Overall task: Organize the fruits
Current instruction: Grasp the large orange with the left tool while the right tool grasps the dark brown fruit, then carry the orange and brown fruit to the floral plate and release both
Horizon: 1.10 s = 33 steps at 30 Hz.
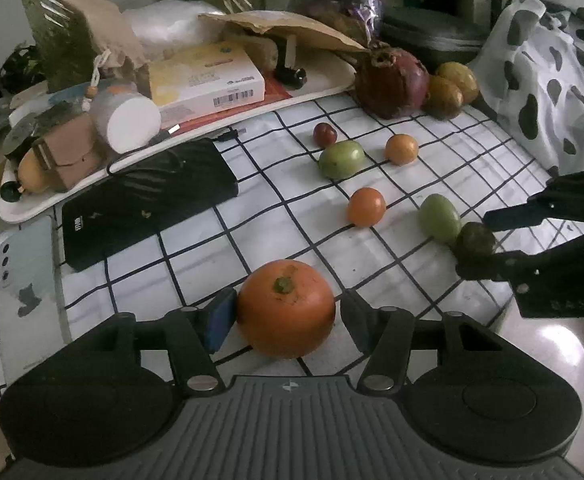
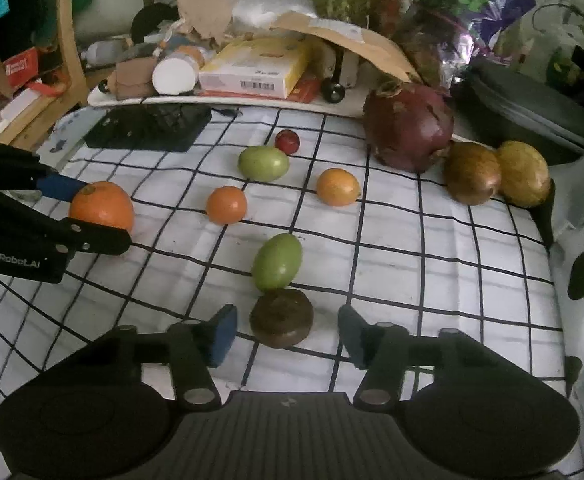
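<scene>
Left wrist view
- Left hand-held gripper: your fingers bracket the large orange; the blue left pad touches its skin, the right finger sits just beside it with a sliver of gap. Spread wide, not clamped. It reads as the moment of a pick or a set-down; which one cannot be told.
- Large orange: resting on the checked cloth at the near edge, stem scar up, apart from the other fruit, probably the start of its own group.
- Small orange fruits and: loose on the cloth, well apart from each other.
- Green fruit: just beside a small red fruit.
- Tray: holds boxes and clutter, not fruit; leave it out of the sorting.

Right wrist view
- Right hand-held gripper: your fingers stand either side of the dark brown fruit, both clear of it. Released, gripping nothing.
- Dark brown fruit: on the cloth, touching the oval green fruit behind it; closing here risks nudging that neighbour.
- Dragon fruit: at the far edge, with two yellow-brown fruits touching one another just to its right, apparently already a cluster of large pieces.
- Bench: hidden under the cloth; surface not visible.
</scene>
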Each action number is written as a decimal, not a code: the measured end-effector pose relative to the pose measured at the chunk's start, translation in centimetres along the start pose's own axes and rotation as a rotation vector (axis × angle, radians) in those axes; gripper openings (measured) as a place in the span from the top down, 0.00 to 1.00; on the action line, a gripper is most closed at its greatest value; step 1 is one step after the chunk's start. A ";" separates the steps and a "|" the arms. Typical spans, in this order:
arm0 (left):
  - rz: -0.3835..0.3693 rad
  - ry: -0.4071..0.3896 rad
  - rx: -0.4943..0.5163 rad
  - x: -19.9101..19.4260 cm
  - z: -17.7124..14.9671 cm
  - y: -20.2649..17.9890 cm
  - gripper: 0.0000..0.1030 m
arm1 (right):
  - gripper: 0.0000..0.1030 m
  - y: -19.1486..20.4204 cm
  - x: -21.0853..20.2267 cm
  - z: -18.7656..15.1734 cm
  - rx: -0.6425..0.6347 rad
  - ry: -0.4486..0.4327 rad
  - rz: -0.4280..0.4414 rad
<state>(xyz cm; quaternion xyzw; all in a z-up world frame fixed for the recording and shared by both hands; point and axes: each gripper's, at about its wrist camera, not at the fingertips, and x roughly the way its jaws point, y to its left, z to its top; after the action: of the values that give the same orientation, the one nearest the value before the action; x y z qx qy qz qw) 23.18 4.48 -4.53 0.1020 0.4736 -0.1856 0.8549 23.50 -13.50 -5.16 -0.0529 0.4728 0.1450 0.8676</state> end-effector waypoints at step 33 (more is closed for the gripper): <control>-0.093 -0.162 0.064 -6.9 -2.6 -6.5 0.51 | 0.68 -1.3 -7.7 -4.3 0.068 -0.116 0.055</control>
<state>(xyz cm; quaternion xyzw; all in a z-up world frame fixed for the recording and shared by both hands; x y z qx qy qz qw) 15.17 0.94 -0.05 0.0918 0.4008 -0.2477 0.8772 16.54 -17.30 -1.14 -0.0018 0.4277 0.1553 0.8905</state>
